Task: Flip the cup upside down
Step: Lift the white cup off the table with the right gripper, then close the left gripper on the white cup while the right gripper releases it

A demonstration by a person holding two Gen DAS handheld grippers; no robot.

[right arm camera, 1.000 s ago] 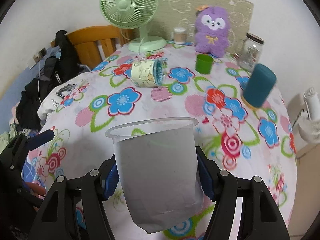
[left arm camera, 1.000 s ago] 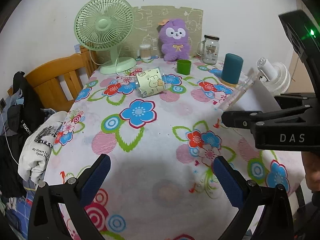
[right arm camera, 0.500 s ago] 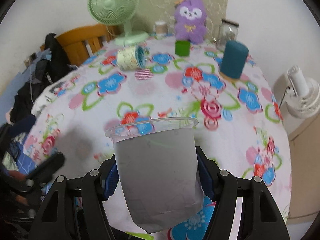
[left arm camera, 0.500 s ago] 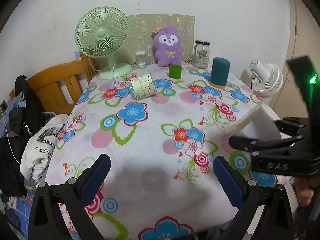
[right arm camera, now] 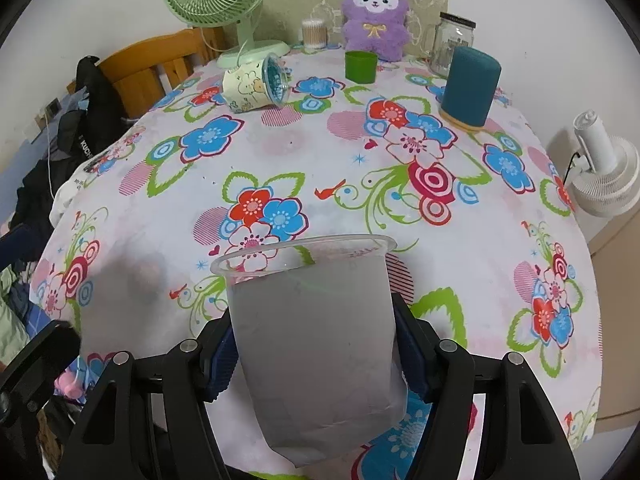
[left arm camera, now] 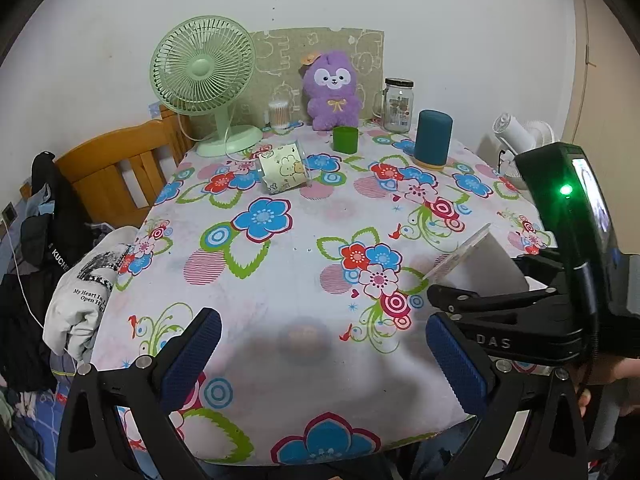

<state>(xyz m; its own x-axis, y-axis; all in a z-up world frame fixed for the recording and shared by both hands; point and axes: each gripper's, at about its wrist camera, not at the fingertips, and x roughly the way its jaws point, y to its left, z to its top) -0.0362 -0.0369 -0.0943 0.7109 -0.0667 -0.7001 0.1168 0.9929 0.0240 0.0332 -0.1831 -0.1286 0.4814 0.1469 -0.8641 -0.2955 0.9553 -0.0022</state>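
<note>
My right gripper [right arm camera: 316,356] is shut on a frosted clear plastic cup [right arm camera: 316,340], rim pointing forward and up, held above the near edge of the floral table [right arm camera: 320,160]. In the left wrist view the same cup [left arm camera: 480,256] shows at the right, tilted, in the right gripper's black frame [left arm camera: 520,312]. My left gripper [left arm camera: 324,356] is open and empty above the table's near edge [left arm camera: 280,320].
A cartoon-printed cup [left arm camera: 282,172] lies on its side at the back. Behind stand a green cup [left arm camera: 345,139], teal cylinder [left arm camera: 433,138], glass jar [left arm camera: 398,104], purple plush [left arm camera: 332,96] and green fan [left arm camera: 204,68]. A wooden chair [left arm camera: 116,172] with clothes stands left; a white fan [right arm camera: 604,176] right.
Both grippers pulled back from the table and then came slightly forward again. The cup stays gripped in the right gripper. The left gripper stays open.
</note>
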